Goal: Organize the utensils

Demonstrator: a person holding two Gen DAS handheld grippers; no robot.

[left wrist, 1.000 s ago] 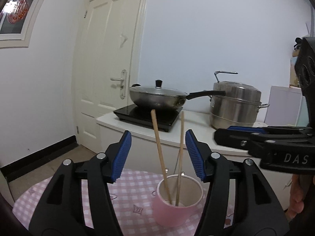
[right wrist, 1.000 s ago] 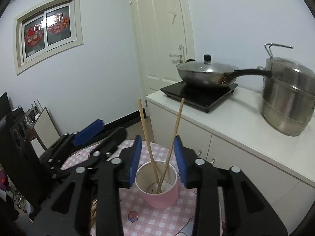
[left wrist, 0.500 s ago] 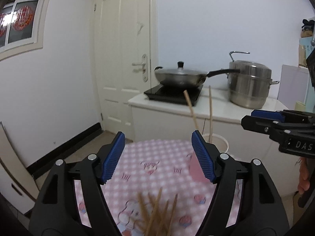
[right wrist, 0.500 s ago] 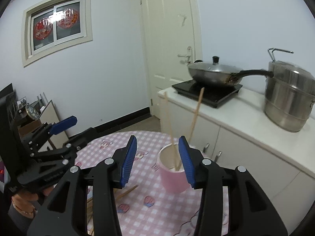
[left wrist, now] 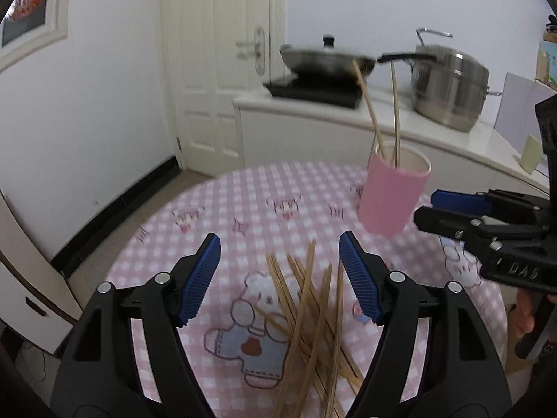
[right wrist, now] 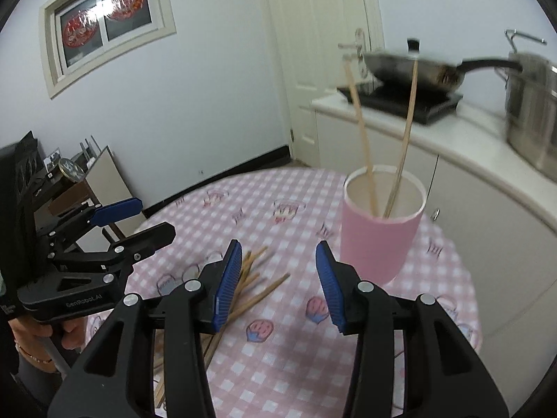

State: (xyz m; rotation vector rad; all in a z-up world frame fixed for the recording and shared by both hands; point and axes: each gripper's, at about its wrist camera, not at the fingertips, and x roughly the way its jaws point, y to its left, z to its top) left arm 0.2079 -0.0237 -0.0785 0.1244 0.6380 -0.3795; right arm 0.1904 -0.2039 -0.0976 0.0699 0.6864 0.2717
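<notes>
Round counter (left wrist: 264, 188) under a pink checked cloth, pink cup (left wrist: 391, 198) near its far edge holding two upright chopsticks (right wrist: 383, 129), loose chopstick pile (left wrist: 310, 313) beneath the left claw (left wrist: 280, 275), jaws apart and empty, right claw (right wrist: 278, 278) likewise apart, gripping nothing

Pink cup (left wrist: 393, 195), pink-checked tablecloth (left wrist: 243, 202)

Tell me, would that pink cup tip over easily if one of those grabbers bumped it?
Probably. The pink cup looks tall, narrow and light, and its two chopsticks lean well above the rim. The checked tablecloth may grip its base, favouring tipping over sliding.
</notes>
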